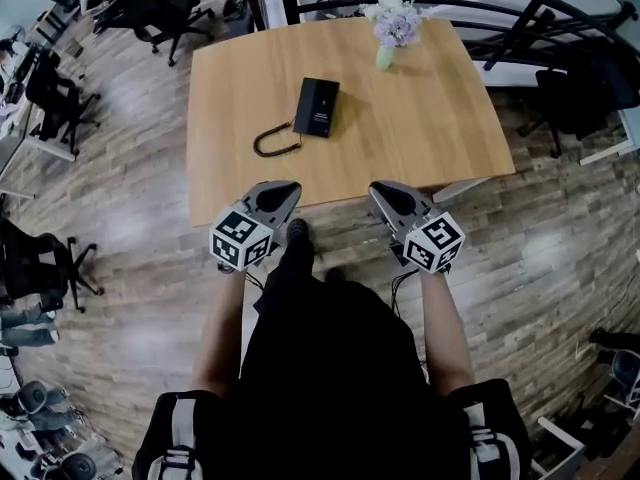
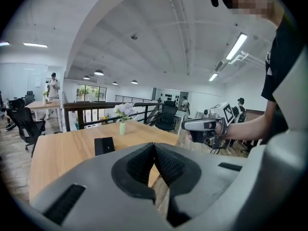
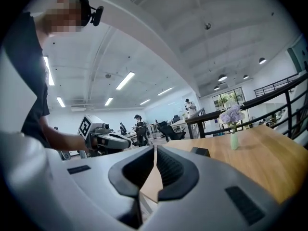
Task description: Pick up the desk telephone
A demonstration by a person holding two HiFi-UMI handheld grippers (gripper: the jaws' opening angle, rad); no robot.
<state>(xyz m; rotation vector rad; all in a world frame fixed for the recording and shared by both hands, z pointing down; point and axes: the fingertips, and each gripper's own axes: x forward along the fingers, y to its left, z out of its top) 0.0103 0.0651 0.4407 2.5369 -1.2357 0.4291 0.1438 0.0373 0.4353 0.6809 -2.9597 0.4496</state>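
Observation:
The black desk telephone [image 1: 317, 107] lies flat near the middle of the wooden table [image 1: 430, 138], with its coiled cord [image 1: 275, 140] trailing toward the near edge. In the left gripper view the telephone [image 2: 104, 145] shows ahead on the left; in the right gripper view only a corner of the telephone [image 3: 200, 151] peeks above the jaws. My left gripper [image 1: 290, 188] and right gripper [image 1: 382, 189] hover side by side at the table's near edge, well short of the phone. The jaws of the left gripper [image 2: 154, 146] and the right gripper [image 3: 155, 149] are shut, with nothing between them.
A small vase of pale purple flowers [image 1: 395, 28] stands at the far side of the table, beyond the phone. A dark railing [image 1: 500, 8] runs behind the table. Office chairs [image 1: 160, 13] stand on the wood floor to the left and right.

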